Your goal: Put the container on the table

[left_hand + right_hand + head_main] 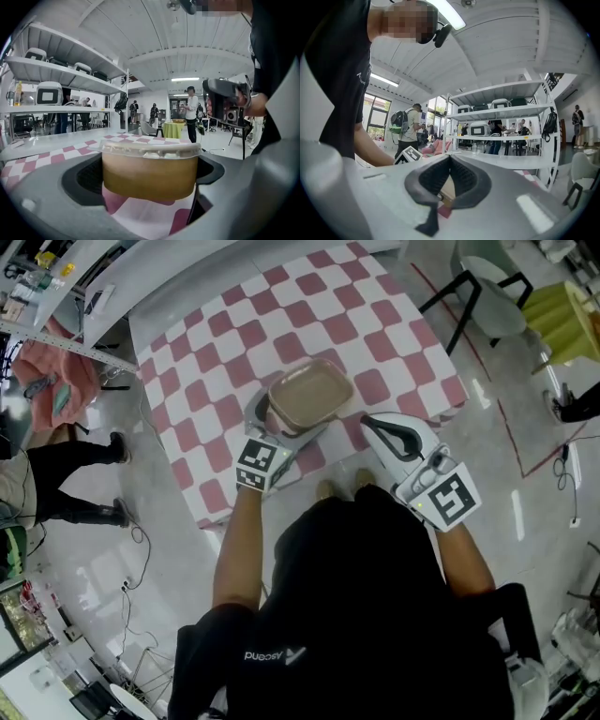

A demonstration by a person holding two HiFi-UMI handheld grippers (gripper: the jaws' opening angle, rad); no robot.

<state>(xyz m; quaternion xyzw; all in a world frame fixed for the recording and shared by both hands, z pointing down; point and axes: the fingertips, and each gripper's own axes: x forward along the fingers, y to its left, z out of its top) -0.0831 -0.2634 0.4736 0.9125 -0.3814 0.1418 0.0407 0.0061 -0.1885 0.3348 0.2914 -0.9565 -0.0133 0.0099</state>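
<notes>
Spreading across the upper half of the head view, the table (281, 315) wears a pink-and-white checked cloth. The person's left forearm (239, 549) stretches straight toward 12 o'clock. The right forearm (466, 563) angles in toward 11 o'clock. The left gripper (289, 423) sits level at the table's 6 o'clock edge, its jaws pinching the tan container (309, 395) by its two sides. The clear lid is on, and checked cloth shows beneath it. Whether the base touches the cloth cannot be told. The right gripper (370, 423) hovers just beside the container at its 4 o'clock, its jaws pressed together on nothing.
</notes>
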